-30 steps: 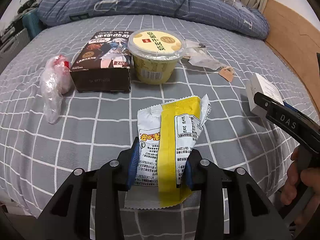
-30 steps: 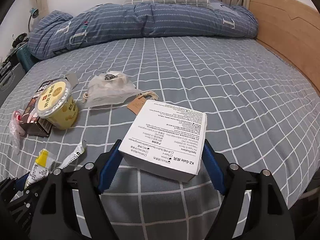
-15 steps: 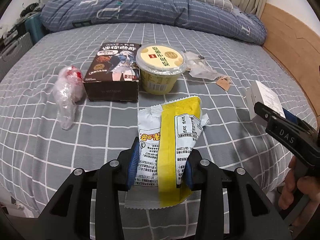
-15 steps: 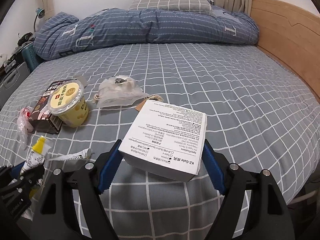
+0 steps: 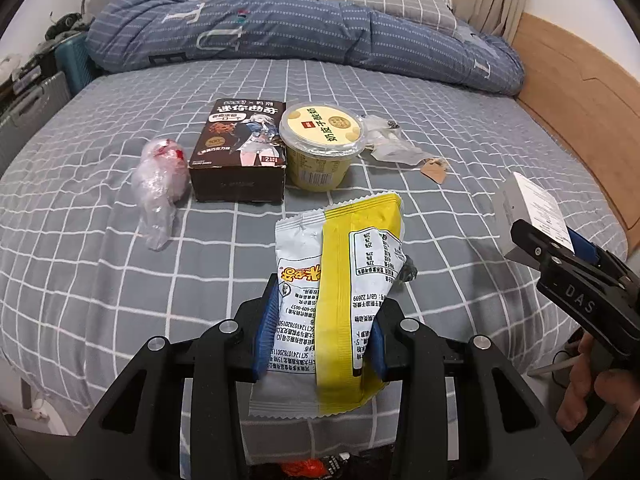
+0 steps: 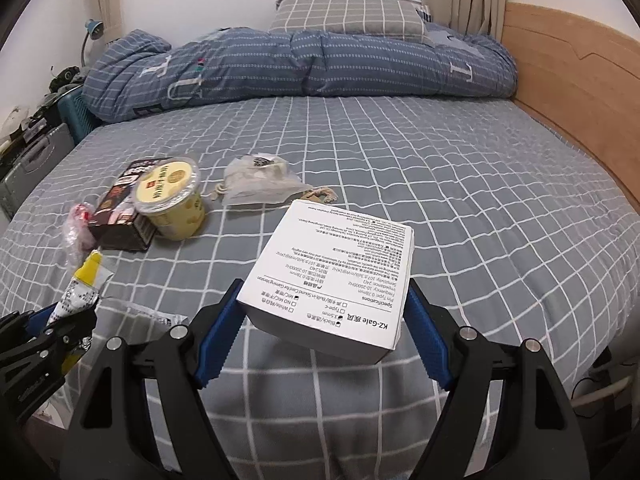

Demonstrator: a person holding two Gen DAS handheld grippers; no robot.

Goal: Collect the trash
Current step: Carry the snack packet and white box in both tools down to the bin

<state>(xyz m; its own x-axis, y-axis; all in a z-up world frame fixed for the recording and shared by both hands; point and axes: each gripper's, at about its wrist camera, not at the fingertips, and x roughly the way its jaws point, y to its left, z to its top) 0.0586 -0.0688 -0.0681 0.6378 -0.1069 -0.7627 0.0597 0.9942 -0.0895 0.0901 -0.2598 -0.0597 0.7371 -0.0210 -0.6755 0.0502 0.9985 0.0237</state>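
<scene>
My left gripper [image 5: 320, 332] is shut on a white and yellow snack wrapper [image 5: 340, 280], held above the near edge of the bed. My right gripper [image 6: 324, 328] is shut on a white printed box [image 6: 336, 276], also lifted off the sheet. Each gripper shows in the other's view: the right gripper [image 5: 560, 248] with the box [image 5: 532, 208] at the far right, the left gripper [image 6: 52, 328] with the wrapper [image 6: 80, 292] at the lower left. On the bed lie a dark snack box [image 5: 240, 152], a yellow lidded cup [image 5: 322, 148], a crumpled clear bag [image 5: 160, 184] and a clear plastic pouch [image 5: 388, 140].
The grey checked bed sheet [image 6: 440, 184] fills both views. A rolled blue quilt [image 6: 320, 68] and a pillow [image 6: 344, 16] lie at the far end. A wooden bed frame [image 6: 580, 92] runs along the right. Suitcases [image 6: 36, 160] stand at the left. A brown tag [image 5: 434, 168] lies near the pouch.
Both grippers have drawn back from the bed and risen a little with their loads; the trash on the sheet looks smaller and farther. The grips are unchanged.
</scene>
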